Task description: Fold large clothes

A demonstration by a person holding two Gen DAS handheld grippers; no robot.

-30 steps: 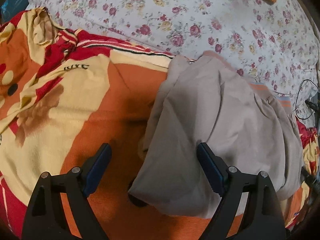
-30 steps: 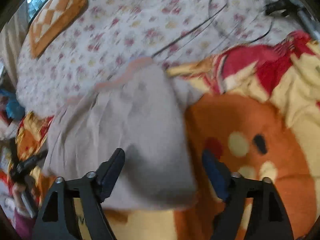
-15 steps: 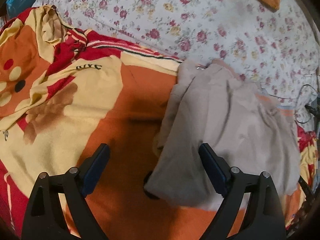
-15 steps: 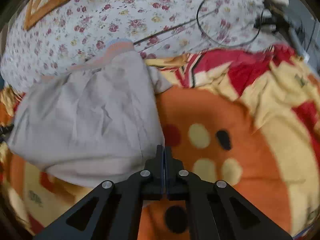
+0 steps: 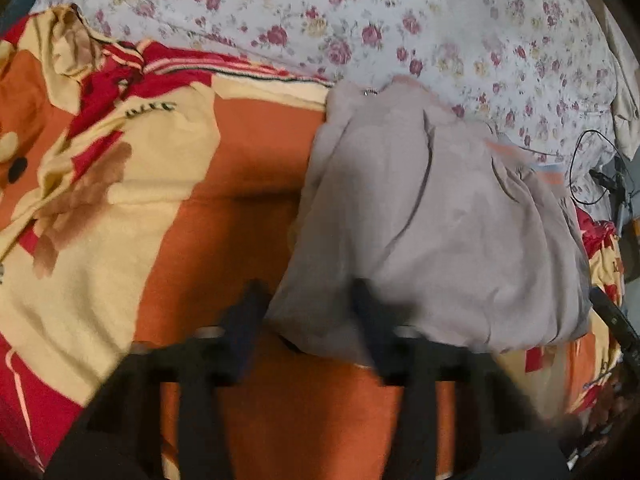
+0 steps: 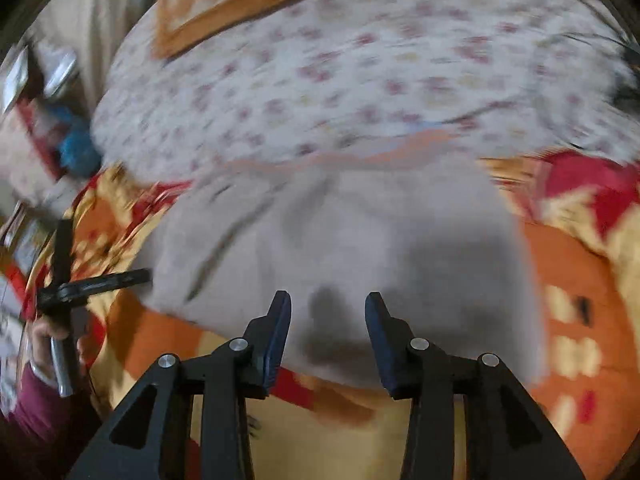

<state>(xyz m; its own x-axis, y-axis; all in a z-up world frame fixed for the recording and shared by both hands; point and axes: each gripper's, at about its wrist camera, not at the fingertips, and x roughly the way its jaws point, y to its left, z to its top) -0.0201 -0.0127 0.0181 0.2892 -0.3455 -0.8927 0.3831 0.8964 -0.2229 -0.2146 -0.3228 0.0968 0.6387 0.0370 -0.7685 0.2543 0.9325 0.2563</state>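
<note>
A folded grey garment (image 5: 436, 216) is lying on the orange blanket (image 5: 248, 184), its far edge reaching the flowered sheet (image 5: 400, 32). The left gripper (image 5: 308, 316) jaws are closing around the garment's near corner; the right gripper (image 6: 327, 320) jaws are spreading above its near edge, gripping nothing.

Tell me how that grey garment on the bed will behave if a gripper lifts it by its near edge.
The grey garment is probably floppy: it lies in soft creases and rounded folds, so it would likely drape and sag. The folded layers may slide apart and unfold. It looks thin and light, unlikely to drag the orange blanket beneath.
</note>
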